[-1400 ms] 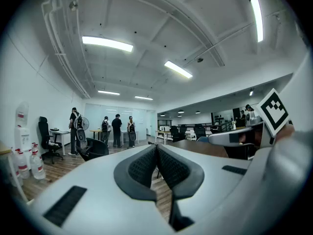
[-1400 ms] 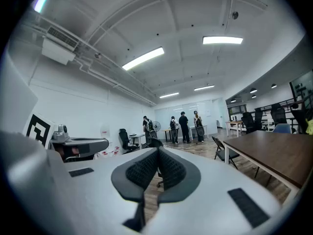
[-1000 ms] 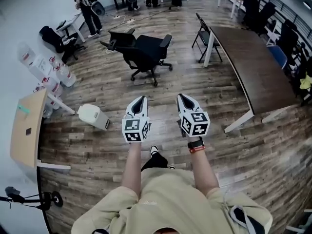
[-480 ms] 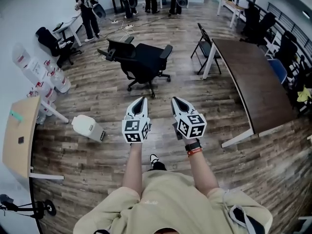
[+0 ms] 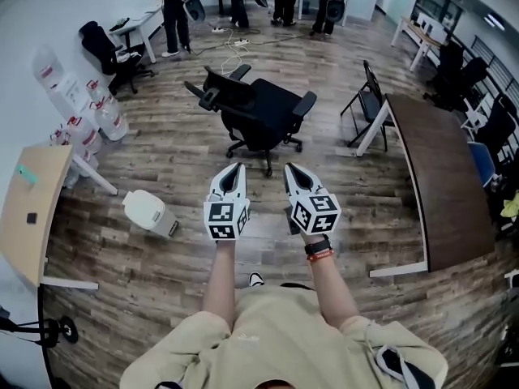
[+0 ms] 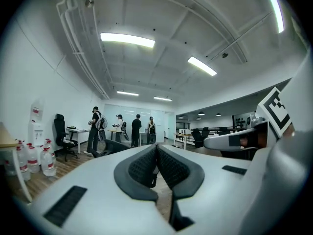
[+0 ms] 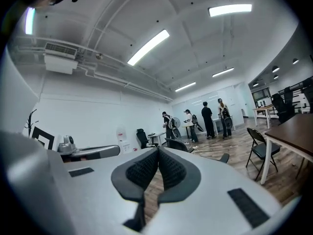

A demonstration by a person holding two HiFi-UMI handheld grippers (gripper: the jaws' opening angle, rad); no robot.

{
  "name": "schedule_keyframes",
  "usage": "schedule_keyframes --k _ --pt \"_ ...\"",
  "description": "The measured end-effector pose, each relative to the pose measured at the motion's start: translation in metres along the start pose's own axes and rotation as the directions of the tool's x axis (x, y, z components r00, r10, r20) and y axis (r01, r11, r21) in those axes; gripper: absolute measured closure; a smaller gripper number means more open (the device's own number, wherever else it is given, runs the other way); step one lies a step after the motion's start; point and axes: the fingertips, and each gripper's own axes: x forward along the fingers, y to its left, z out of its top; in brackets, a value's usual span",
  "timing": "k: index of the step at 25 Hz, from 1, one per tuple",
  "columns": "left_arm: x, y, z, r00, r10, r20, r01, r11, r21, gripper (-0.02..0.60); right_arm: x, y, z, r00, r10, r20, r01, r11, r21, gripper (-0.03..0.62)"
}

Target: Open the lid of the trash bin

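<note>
– Down at the bottom edge of the head view, what sits closest?

– The person's beige short-sleeved shirt (image 5: 276,343), with two bare forearms reaching forward from it. A black watch with a red band (image 5: 318,250) rings the right wrist.

– And the tools?

– The white two-jaw left gripper (image 5: 233,168) and its twin, the white right gripper (image 5: 290,169), are held side by side above the floor. Each has a black-and-white marker cube at the rear. In the left gripper view the dark ribbed pads (image 6: 142,165) press together at the tips with nothing between them. The right gripper view shows the same: pads (image 7: 171,168) clenched on air.

– Where is the bin?

– The cream-white plastic trash bin (image 5: 150,213) stands on the grey-brown wood-plank floor (image 5: 162,274). It is off to the left of the left gripper and well apart from it, near the corner of a pale wooden table (image 5: 32,209). Its rounded lid (image 5: 138,205) looks down, though it is small in frame.

– Beyond the grippers?

– A black wheeled office chair (image 5: 263,116) is straight ahead. To its right, a black folding chair (image 5: 373,108) stands by the end of a long dark-brown table on white legs (image 5: 442,177). Along the left wall are clear water jugs with red labels (image 5: 105,116). At the far end, several people in dark clothes (image 5: 174,6) stand near desks.
</note>
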Motion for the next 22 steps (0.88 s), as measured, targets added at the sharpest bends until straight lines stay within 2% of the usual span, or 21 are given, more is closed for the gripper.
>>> schedule_keyframes --k 6,10,12,16,22 --pt "0.016 0.074 -0.008 0.992 0.126 -0.025 -0.126 0.992 -0.018 0.558 0.084 0.034 -0.006 0.984 0.177 0.014 -0.177 0.983 0.048 0.582" --pt "0.026 0.137 -0.015 0.959 0.281 -0.036 -0.283 0.958 -0.039 0.558 0.159 0.056 -0.009 0.947 0.318 -0.039 -0.317 0.948 0.024 0.582" --pt "0.028 0.17 -0.021 0.931 0.364 -0.037 -0.366 0.929 -0.055 0.558 0.196 0.068 -0.011 0.914 0.401 -0.058 -0.401 0.916 0.019 0.582" --pt "0.025 0.215 -0.026 0.86 0.51 -0.036 -0.511 0.856 -0.08 0.558 0.248 0.095 -0.021 0.821 0.556 -0.13 -0.562 0.827 -0.01 0.582" --pt "0.016 0.247 -0.028 0.728 0.685 -0.027 -0.685 0.724 -0.086 0.558 0.298 0.13 -0.035 0.67 0.708 -0.223 -0.729 0.684 -0.021 0.582"
